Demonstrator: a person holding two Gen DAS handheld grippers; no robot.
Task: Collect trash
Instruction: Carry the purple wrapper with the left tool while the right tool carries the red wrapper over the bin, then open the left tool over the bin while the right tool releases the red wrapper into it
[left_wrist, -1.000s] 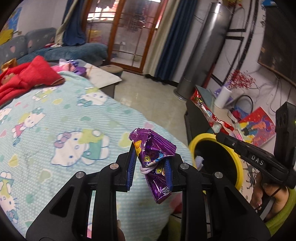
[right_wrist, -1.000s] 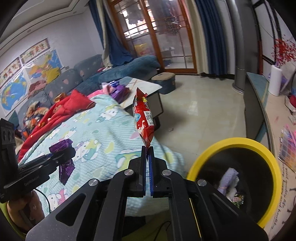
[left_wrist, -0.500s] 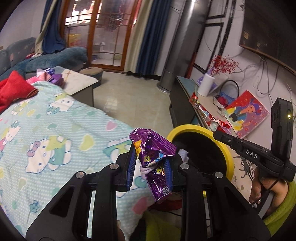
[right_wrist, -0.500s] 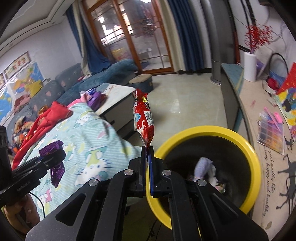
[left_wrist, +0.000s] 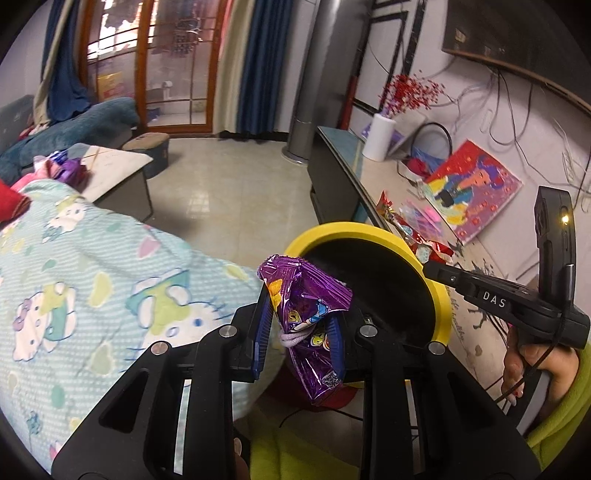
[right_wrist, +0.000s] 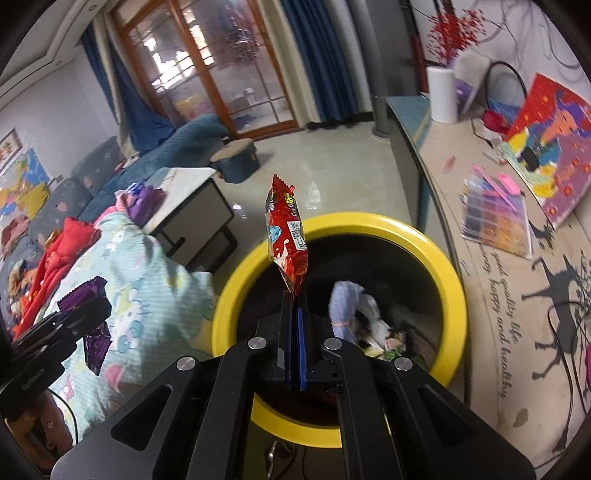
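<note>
Directly ahead of the right gripper (right_wrist: 294, 301), clenched on a red wrapper (right_wrist: 287, 236), a yellow-rimmed bin (right_wrist: 448, 266) held crumpled trash (right_wrist: 364, 321); the left gripper (left_wrist: 301, 325) clasped a purple wrapper (left_wrist: 306, 317).

Hello Kitty blanket (left_wrist: 92, 280) L, paper roll (left_wrist: 377, 137) + painting (left_wrist: 476, 192) on R counter.

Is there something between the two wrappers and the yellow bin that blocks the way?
Nothing visible. The red wrapper in the right tongs is before the open yellow bin; the purple wrapper in the left tongs is at its rim.
</note>
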